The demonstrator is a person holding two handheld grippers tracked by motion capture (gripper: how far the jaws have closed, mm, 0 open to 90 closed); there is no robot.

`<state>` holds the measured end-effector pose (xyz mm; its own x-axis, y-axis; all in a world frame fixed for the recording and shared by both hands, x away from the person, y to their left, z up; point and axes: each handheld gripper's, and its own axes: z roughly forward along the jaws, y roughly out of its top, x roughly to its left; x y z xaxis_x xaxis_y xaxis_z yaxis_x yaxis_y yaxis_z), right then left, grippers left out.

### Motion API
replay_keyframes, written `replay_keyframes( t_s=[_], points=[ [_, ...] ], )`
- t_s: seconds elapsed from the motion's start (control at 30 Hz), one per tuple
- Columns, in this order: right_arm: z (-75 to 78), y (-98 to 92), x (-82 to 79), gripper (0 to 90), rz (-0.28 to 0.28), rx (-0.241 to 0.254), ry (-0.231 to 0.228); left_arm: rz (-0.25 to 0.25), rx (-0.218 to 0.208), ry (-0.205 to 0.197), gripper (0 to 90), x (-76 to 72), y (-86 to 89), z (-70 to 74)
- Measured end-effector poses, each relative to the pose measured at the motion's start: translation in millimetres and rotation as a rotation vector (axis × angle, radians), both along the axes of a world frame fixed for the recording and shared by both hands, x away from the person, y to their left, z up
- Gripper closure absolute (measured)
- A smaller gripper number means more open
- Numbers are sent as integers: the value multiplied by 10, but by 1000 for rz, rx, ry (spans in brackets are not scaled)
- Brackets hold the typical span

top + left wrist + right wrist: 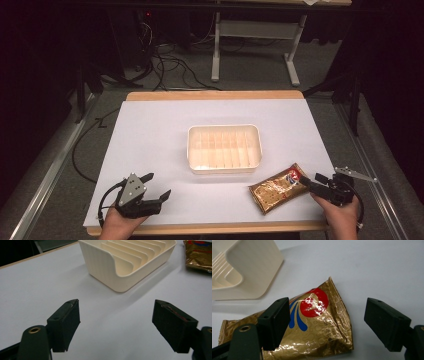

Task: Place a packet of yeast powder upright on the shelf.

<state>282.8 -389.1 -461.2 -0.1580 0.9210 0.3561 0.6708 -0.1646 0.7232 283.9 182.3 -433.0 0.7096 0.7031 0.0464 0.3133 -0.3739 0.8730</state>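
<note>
A gold foil packet [279, 189] with a red and blue logo lies flat on the white table cover, in front of and to the right of a cream tray [224, 127] with upright dividers inside. My right gripper [311, 178] is at the packet's right end with its jaws wide open. In the right gripper view the packet [317, 322] lies below and between the two jaws of that gripper [327, 325], and no pad presses on it. My left gripper [157, 185] stands open at the table's front left with nothing between its jaws [116, 325]; it faces the tray [110, 267].
The white cover [150, 140] spreads over a wooden table whose front edge [210, 229] lies just before both hands. Cables and a white desk frame [216, 50] are on the floor behind the table. The packet's corner [198, 255] lies right of the tray.
</note>
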Motion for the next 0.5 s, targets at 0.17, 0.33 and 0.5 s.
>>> replay_keyframes(
  t_s=[0.17,0.33,0.5],
  points=[
    [-23,-20,10,208,-3,47,14,1,1,-1,226,-1,3,1],
    [-71,-59,2,225,-14,109,55,-1,12,-3,226,-2,3,2],
    [-102,-82,-1,248,-14,162,80,0,15,-4,226,-3,0,0]
  ],
)
